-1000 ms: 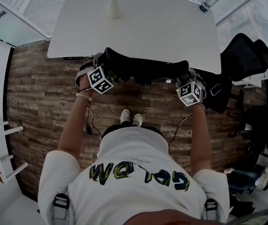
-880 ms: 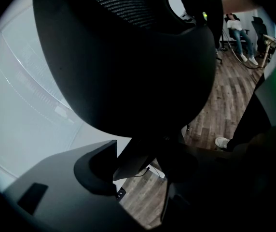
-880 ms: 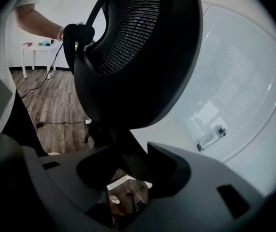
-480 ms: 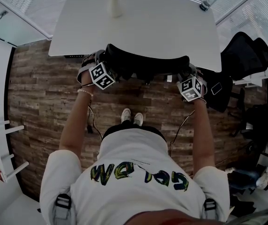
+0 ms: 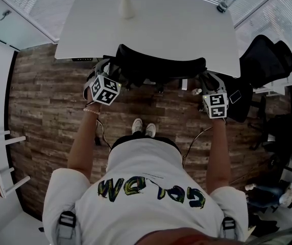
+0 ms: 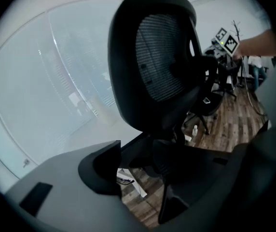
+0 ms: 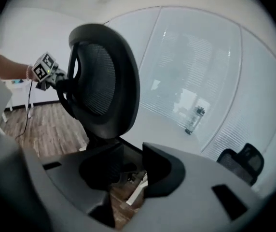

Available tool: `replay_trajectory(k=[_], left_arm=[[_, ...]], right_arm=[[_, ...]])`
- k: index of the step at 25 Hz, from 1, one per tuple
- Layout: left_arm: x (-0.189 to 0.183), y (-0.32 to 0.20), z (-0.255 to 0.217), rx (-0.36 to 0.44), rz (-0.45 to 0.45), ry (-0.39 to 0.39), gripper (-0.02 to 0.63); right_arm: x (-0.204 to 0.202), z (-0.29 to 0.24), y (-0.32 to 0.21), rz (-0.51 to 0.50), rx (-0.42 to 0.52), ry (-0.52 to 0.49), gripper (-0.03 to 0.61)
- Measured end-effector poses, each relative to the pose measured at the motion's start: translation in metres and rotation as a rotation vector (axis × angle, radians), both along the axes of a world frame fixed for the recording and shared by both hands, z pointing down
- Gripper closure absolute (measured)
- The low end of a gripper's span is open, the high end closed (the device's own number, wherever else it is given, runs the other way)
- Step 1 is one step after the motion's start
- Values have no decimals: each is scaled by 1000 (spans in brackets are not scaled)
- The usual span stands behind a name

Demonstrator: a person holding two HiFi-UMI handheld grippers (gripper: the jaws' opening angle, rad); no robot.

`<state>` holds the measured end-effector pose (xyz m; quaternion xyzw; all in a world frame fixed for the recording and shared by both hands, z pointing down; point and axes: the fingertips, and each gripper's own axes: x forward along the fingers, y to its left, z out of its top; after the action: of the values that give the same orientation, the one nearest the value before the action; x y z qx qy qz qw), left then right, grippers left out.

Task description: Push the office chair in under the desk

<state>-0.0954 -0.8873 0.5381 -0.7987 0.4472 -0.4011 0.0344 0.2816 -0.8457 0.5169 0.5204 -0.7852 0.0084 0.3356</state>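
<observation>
Fingers [image 6: 98,170] of the left gripper [image 6: 139,174] are released. They stand apart, have just been closing a little, and only floor is seen in the gap between them. Fingers [image 7: 159,175] of the right gripper [image 7: 128,178] are likewise released. Their gap is narrower, they have also just been closing, and nothing is held.

The office chair [image 5: 159,69] is located ahead of both pairs of fingers and between them, apart from each. Its backrest [image 6: 157,57] is seen at the near edge of the worktop [image 5: 187,32]. The seat is hidden beneath that edge, so the push is judged to be largely complete.

If a final push is required, the following is advised:

- Both pairs of fingers should be set against the outer edges of the backrest at equal height.
- Force should be applied evenly, so that the chair is not swivelled.
- The push should be stopped when the backrest is met by the worktop edge.
- The fingers should be kept clear of the gap between backrest and worktop.
- A second chair [image 5: 266,60], outboard of the right fingers, should be avoided.
</observation>
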Motion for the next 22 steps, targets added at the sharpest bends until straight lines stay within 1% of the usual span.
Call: replay_trajectory(k=[1, 3, 4, 6, 8, 12, 17, 19, 22], left_arm=[[-1, 6, -7, 3, -13, 43, 402], [2, 19, -22, 3, -35, 143, 447], [4, 25, -30, 4, -44, 197, 460], [10, 37, -49, 10, -59, 300, 483], [18, 48, -67, 24, -57, 376, 500], [43, 69, -104, 63, -10, 469, 534], [66, 90, -155, 106, 29, 618, 575], [75, 98, -173, 119, 50, 656, 592], [84, 108, -196, 148, 65, 692, 603]], right_arm=[[-2, -9, 5, 14, 13, -45, 451], [-8, -30, 16, 32, 40, -128, 459], [-13, -40, 21, 37, 54, -166, 462], [-25, -61, 30, 36, 85, -228, 474], [-39, -81, 39, 25, 112, -272, 485], [-66, -117, 57, -4, 157, -340, 500], [-95, -154, 78, -47, 206, -375, 514], [-105, -168, 86, -61, 220, -390, 517], [-119, -187, 96, -75, 239, -411, 519]])
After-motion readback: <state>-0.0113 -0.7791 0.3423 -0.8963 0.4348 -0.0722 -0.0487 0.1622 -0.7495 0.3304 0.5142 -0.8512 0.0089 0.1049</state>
